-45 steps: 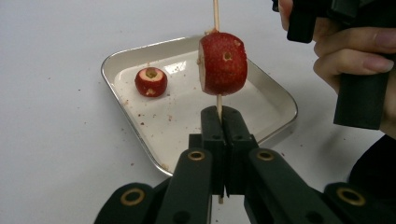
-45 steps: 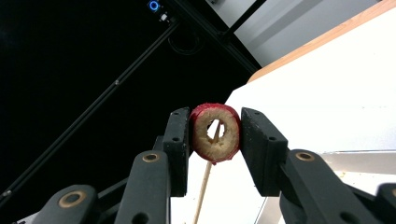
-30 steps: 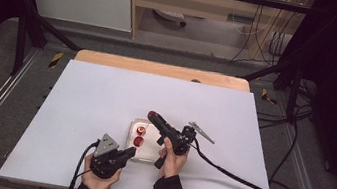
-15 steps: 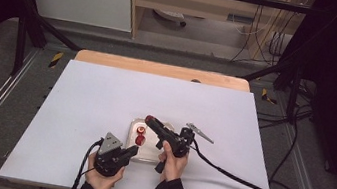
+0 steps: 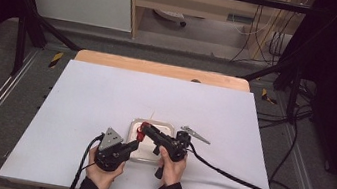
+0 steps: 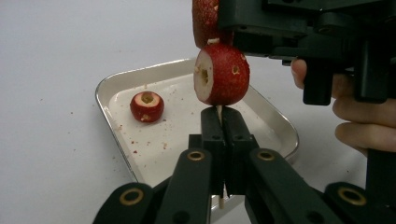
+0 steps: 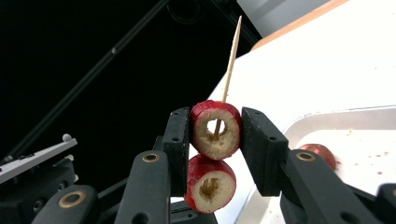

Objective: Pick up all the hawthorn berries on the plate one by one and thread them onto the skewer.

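Note:
My left gripper (image 6: 219, 116) is shut on the lower end of a thin wooden skewer (image 7: 231, 58), which stands upright. One cored red fruit (image 6: 222, 74) sits on the skewer just above the left jaws. My right gripper (image 7: 215, 128) is shut on a second cored red fruit (image 7: 215, 129), and the skewer runs through its hole, its tip sticking out beyond. That fruit rests right on top of the first one (image 7: 208, 184). A third red fruit (image 6: 146, 106) lies in the small metal tray (image 6: 116, 84). In the high view both grippers, left (image 5: 135, 144) and right (image 5: 143, 128), meet over the tray (image 5: 147, 158).
The tray holds red crumbs and sits near the front middle of the white table (image 5: 105, 95). A person's hand (image 6: 355, 116) grips the right gripper. A black cable (image 5: 235, 178) trails right across the table. A wooden strip (image 5: 160, 68) edges the far side.
The right gripper has come down and left with its fruit, along the skewer. The left gripper has shifted slightly up toward the tray.

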The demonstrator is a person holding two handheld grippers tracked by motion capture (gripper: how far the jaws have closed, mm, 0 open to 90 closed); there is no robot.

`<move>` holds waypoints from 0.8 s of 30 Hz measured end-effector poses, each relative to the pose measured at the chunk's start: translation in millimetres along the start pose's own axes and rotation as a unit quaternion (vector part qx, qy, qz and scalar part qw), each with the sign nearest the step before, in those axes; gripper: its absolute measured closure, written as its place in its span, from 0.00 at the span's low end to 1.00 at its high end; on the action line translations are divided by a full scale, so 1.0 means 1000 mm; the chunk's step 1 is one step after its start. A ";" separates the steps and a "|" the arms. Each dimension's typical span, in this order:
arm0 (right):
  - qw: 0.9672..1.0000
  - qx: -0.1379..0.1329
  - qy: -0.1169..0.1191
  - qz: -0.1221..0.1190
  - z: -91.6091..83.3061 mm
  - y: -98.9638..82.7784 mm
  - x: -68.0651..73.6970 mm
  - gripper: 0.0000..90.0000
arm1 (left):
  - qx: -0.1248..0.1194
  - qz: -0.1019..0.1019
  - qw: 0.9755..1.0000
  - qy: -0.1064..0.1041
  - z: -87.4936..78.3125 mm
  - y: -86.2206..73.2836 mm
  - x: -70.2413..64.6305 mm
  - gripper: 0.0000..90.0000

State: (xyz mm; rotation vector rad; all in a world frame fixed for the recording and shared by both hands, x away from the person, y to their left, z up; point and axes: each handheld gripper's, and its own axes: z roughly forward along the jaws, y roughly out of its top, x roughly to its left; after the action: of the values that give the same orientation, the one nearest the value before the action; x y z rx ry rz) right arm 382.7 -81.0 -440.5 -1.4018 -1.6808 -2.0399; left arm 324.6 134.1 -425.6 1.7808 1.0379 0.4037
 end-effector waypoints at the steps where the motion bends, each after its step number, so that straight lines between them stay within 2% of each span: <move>1: 1.000 0.001 0.000 0.001 0.000 0.000 0.000 0.71 | 0.000 0.002 1.000 -0.001 0.000 0.001 0.001 0.98; 3: 1.000 -0.004 0.000 0.002 0.000 0.001 0.000 0.68 | -0.002 0.007 1.000 -0.004 -0.002 0.002 0.005 0.98; 7: 1.000 -0.002 -0.009 -0.025 -0.005 0.008 0.003 0.52 | 0.006 0.027 1.000 -0.001 -0.011 0.001 0.017 0.98; 9: 0.998 0.006 -0.027 -0.049 -0.009 0.013 0.004 0.45 | 0.013 0.030 0.999 0.000 -0.016 -0.002 0.024 0.98; 12: 0.993 0.044 -0.048 -0.093 -0.013 0.020 0.005 0.34 | 0.024 0.036 0.999 -0.004 -0.023 -0.007 0.036 0.98; 17: 0.978 0.111 -0.084 -0.153 -0.020 0.029 0.004 0.22 | 0.046 0.046 0.998 -0.002 -0.037 -0.013 0.055 0.98; 18: 0.974 0.126 -0.092 -0.165 -0.020 0.031 0.004 0.21 | 0.049 0.048 0.998 -0.001 -0.040 -0.013 0.058 0.98; 21: 0.957 0.170 -0.116 -0.204 -0.017 0.037 0.008 0.19 | 0.065 0.066 0.996 0.000 -0.047 -0.016 0.066 0.98; 24: 0.942 0.217 -0.127 -0.221 -0.007 0.043 0.014 0.20 | 0.075 0.066 0.995 -0.013 -0.051 -0.017 0.071 0.98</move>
State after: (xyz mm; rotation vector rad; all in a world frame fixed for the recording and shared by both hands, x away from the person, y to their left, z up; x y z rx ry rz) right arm 398.2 -96.1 -400.6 -1.2538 -2.5567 -1.5460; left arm 323.4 223.3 -430.5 1.9905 0.9555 0.3917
